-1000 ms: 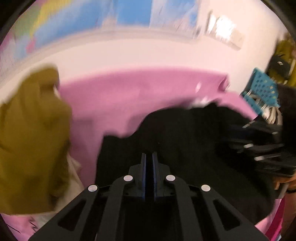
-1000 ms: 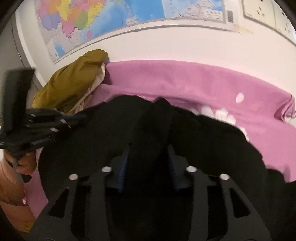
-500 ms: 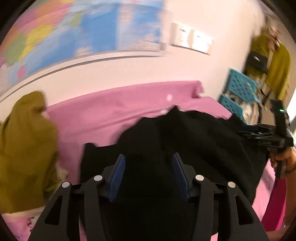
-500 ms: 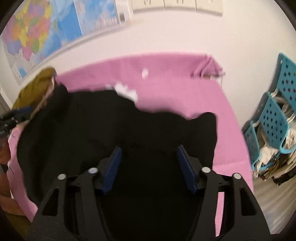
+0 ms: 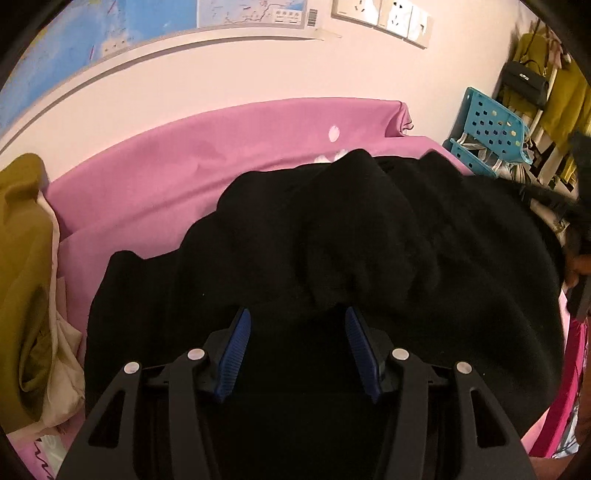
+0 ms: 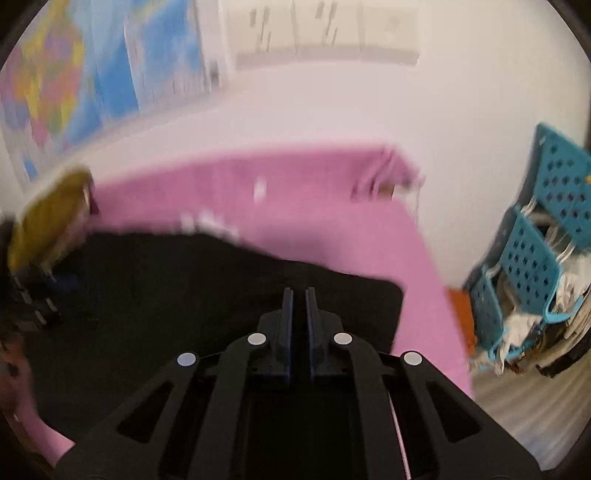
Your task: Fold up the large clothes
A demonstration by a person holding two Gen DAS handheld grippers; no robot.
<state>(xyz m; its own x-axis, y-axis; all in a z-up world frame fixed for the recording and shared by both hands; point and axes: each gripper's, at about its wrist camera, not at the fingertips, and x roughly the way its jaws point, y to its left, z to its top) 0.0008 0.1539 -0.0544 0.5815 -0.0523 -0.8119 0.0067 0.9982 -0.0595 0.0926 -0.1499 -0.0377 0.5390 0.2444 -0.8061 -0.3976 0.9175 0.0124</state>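
Note:
A large black garment (image 5: 369, 229) lies bunched on the pink-covered table (image 5: 184, 162). In the left wrist view my left gripper (image 5: 296, 310) stands open low over the garment's near part, with a fold of black cloth rising just beyond its blue pads (image 5: 236, 343), which do not press on it. In the blurred right wrist view my right gripper (image 6: 299, 290) is shut, its pads pinched together at the right end of the black garment (image 6: 184, 288), near its squared corner. The cloth inside the pinch is hard to make out.
A mustard garment over pale cloth (image 5: 22, 258) is heaped at the table's left end. Blue perforated crates (image 6: 535, 258) with clutter stand on the floor to the right. The wall with a map (image 5: 110, 33) and sockets runs behind the table's far edge.
My left gripper went from shut to open over the garment. My right gripper swept to the garment's right end and went from open to shut there.

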